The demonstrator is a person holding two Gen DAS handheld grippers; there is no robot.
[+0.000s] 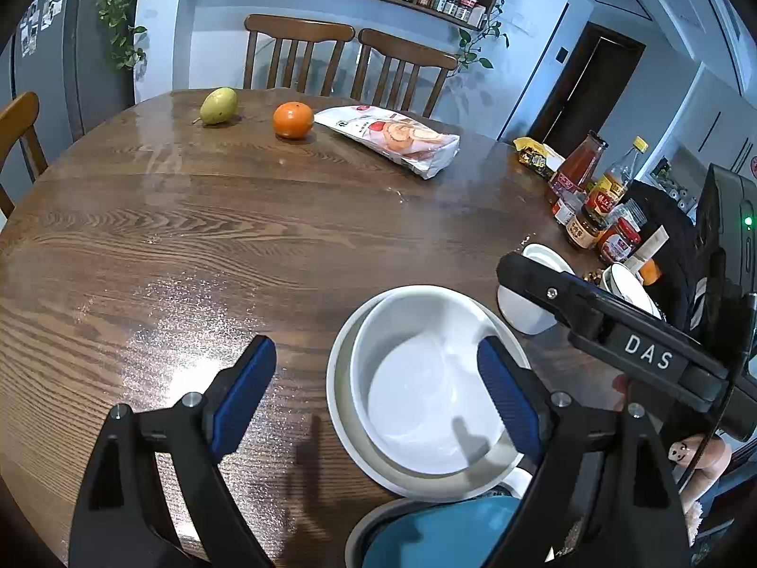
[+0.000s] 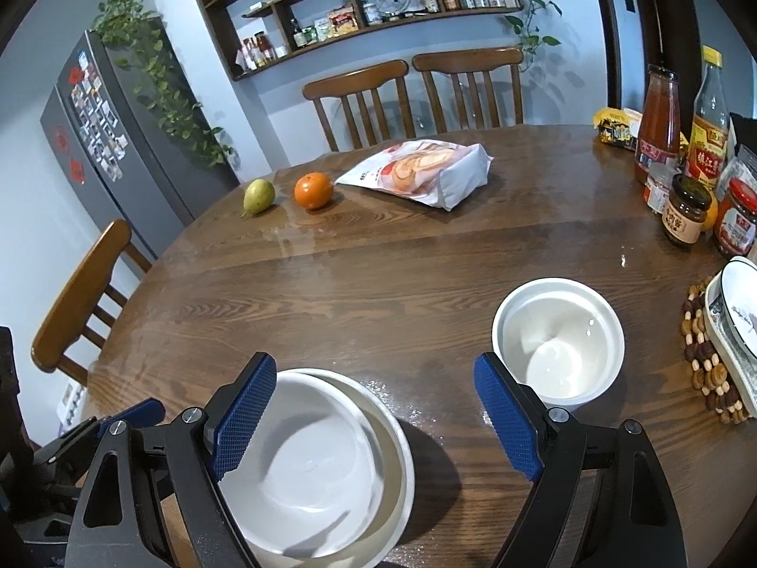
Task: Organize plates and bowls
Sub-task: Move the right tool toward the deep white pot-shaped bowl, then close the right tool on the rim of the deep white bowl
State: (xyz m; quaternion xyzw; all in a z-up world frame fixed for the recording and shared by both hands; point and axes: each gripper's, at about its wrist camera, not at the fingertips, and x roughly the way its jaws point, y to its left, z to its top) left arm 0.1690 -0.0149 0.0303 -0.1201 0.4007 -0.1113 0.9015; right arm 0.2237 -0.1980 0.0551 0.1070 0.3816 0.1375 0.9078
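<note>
a round dark wooden table [image 2: 359, 293] carries a white ceramic bowl nested in a wider white bowl [image 2: 307, 464], near a small deep white bowl [image 2: 558, 336]. left gripper [image 1: 378, 393] and right gripper [image 2: 374, 419] both hang wide apart, holding nothing.

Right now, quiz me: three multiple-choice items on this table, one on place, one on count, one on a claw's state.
1. The orange lies between the pear and:
A. the snack bag
B. a kettle
C. a teapot

2. White bowls nested in the near stack:
A. two
B. five
C. none

3. The right claw is:
A. shut on a spoon
B. open
C. shut on a cup

Answers: 1 A, the bag sits on the orange's other side. 2 A, one bowl sits inside another. 3 B, its blue pads stand wide apart, holding nothing.
</note>
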